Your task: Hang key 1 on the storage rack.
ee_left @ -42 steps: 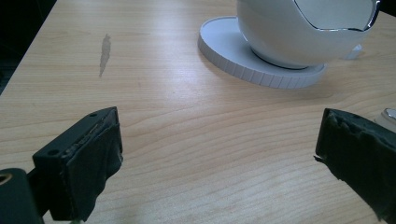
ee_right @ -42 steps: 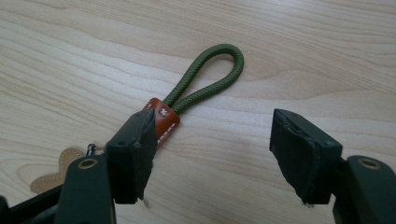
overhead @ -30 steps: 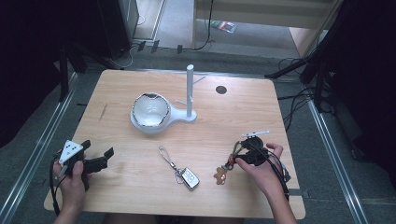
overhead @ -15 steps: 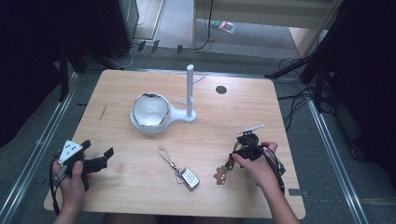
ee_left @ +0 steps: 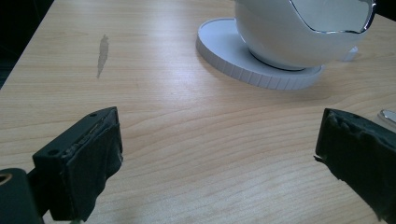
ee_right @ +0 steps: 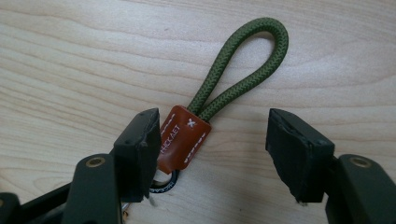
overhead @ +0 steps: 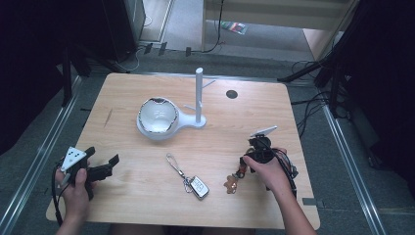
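Note:
A keychain with an olive rope loop point(ee_right: 252, 51) and a brown leather tag point(ee_right: 184, 137) lies flat on the wooden table point(overhead: 244, 112). My right gripper point(ee_right: 212, 126) is open astride the tag. Its left jaw stands right against the tag's edge and its right jaw is well clear. In the high view this gripper point(overhead: 244, 164) points down at the keychain point(overhead: 234, 180) near the front right. My left gripper point(overhead: 103, 155) rests at the front left, open, with only bare wood between its jaws point(ee_left: 217, 135).
A white bowl point(overhead: 156, 116) sits on a white round base point(ee_left: 224, 51) joined to an upright white post point(overhead: 199, 95) at mid-table. A car key fob point(overhead: 197, 187) on a thin chain lies at front centre. A dark round hole point(overhead: 231, 94) marks the back right.
My right hand has shifted slightly to the left over the keychain. My left hand has kept still.

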